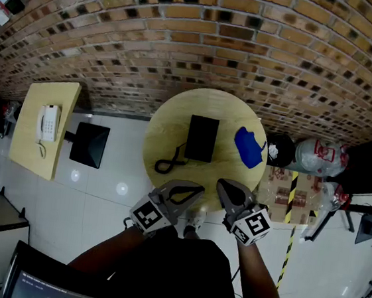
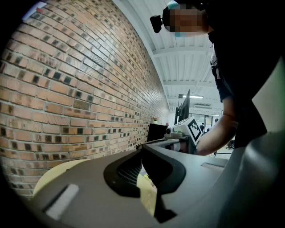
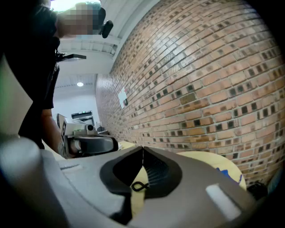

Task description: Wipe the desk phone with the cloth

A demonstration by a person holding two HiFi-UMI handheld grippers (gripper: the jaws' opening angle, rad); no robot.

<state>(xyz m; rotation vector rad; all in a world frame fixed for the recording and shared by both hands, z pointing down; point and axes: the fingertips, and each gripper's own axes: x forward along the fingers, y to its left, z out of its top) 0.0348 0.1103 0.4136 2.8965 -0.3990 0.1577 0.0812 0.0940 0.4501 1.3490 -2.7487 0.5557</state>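
Note:
A black desk phone [image 1: 201, 138] lies in the middle of the round wooden table [image 1: 169, 120], its coiled cord [image 1: 168, 163] trailing toward the near left. The blue cloth [image 1: 248, 147] lies crumpled on the table to the phone's right, and a corner of the cloth [image 3: 229, 173] shows in the right gripper view. My left gripper [image 1: 200, 189] and right gripper [image 1: 222, 182] hover side by side over the table's near edge, short of the phone. Both are shut with nothing between their jaws. The cord [image 3: 139, 186] shows through the right gripper's [image 3: 143, 149] frame. The left gripper [image 2: 142, 149] points along the brick wall.
A square table [image 1: 30, 137] at the left carries a white phone [image 1: 48, 122], with a black chair [image 1: 90, 145] beside it. Plastic bags [image 1: 318, 157] and cardboard boxes [image 1: 282, 186] sit on the floor to the right of the round table. A brick wall [image 1: 205, 40] runs behind.

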